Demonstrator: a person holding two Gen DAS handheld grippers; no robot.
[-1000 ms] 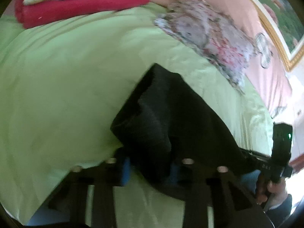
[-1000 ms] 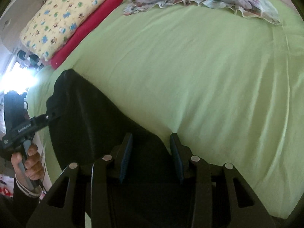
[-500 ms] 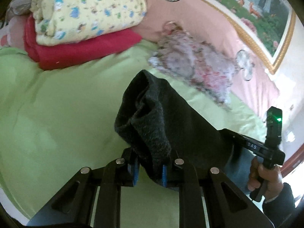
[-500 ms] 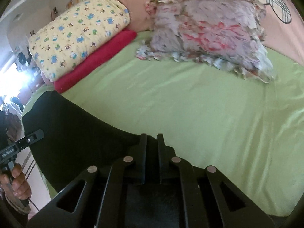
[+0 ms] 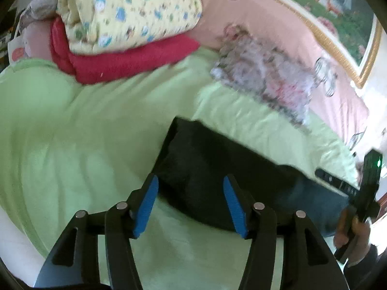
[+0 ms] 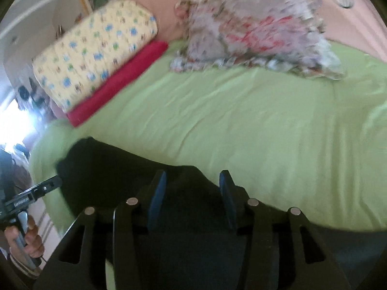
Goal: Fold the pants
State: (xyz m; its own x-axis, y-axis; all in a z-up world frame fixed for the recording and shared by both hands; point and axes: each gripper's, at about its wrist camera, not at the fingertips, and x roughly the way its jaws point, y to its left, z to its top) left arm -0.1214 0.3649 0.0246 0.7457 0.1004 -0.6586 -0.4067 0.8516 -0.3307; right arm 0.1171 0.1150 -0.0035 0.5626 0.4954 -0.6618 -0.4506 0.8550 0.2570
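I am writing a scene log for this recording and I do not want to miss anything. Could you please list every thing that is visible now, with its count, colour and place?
pants: 1, black, lying on the sheet at the near edge of the bed
sheet: 1, light green, covering the bed
folded blanket: 1, yellow with small coloured prints, far left, on top of the red blanket
red blanket: 1, red, folded, under the yellow one
pillow: 1, floral grey and pink, at the head of the bed
picture frame: 1, gold edge, on the pink wall
left gripper: 1, black with blue pads, open over the pants
right gripper: 1, black with blue pads, open over the pants
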